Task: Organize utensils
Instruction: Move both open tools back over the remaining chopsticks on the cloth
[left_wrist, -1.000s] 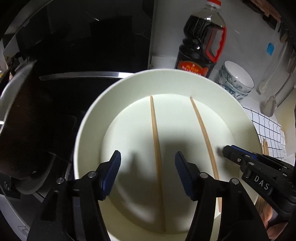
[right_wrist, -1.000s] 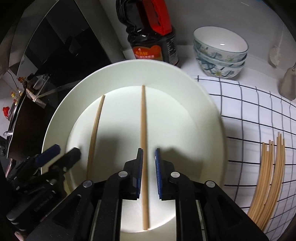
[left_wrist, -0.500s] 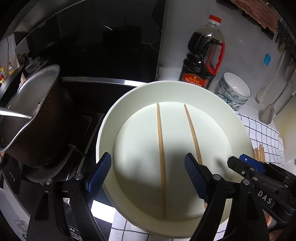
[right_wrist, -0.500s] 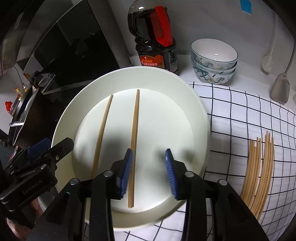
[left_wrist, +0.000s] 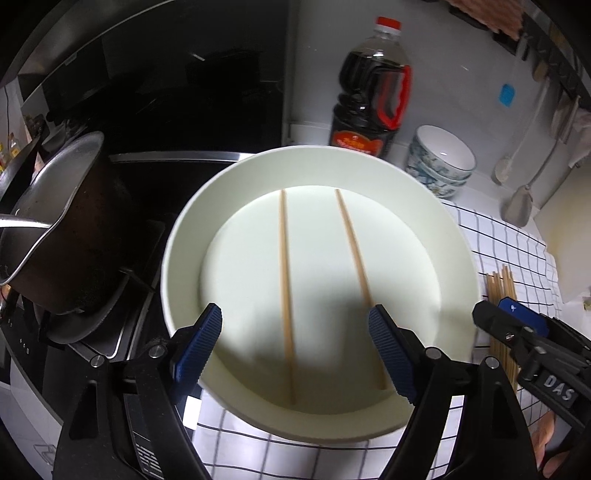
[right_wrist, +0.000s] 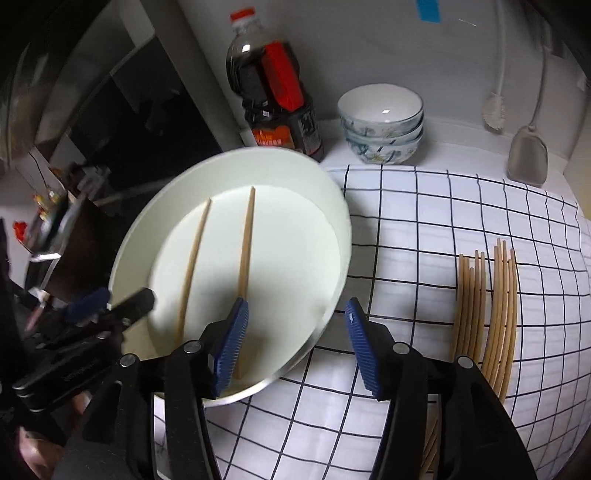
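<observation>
Lying side by side in the plate (left_wrist: 424, 236), two chopsticks (left_wrist: 286, 280) sit apart and near parallel, thick ends toward the cameras. A bundle (right_wrist: 491, 310) of more sticks rests on the checked cloth (right_wrist: 424, 229) to the right, well clear of the plate.

The left gripper (left_wrist: 295, 350) hovers over the plate's near side with its jaws wide and nothing between the pads. The right gripper (right_wrist: 295, 339) has its jaws opening; one pad sits over the plate's near rim, the other over the cloth, and neither presses on a stick.

The sticks look like thin, stiff, light wood, likely to roll or skate on the glazed plate if nudged. I judge the best hold is across the thick end or near mid-length, pads square to the shaft, closing gently so the stick does not twist out. The bundle is loose and would probably spread if pushed from the side.

Room is mixed. The cloth between plate and bundle is open and flat. The plate's raised rim blocks a low approach, so coming from above seems safer. A dark pot (left_wrist: 62, 229) crowds the plate's left edge, and a sauce bottle (right_wrist: 273, 99) and stacked bowls (right_wrist: 380, 125) stand behind it near the wall. The two grippers hang close together over the plate's near side, so either could clip the other.
</observation>
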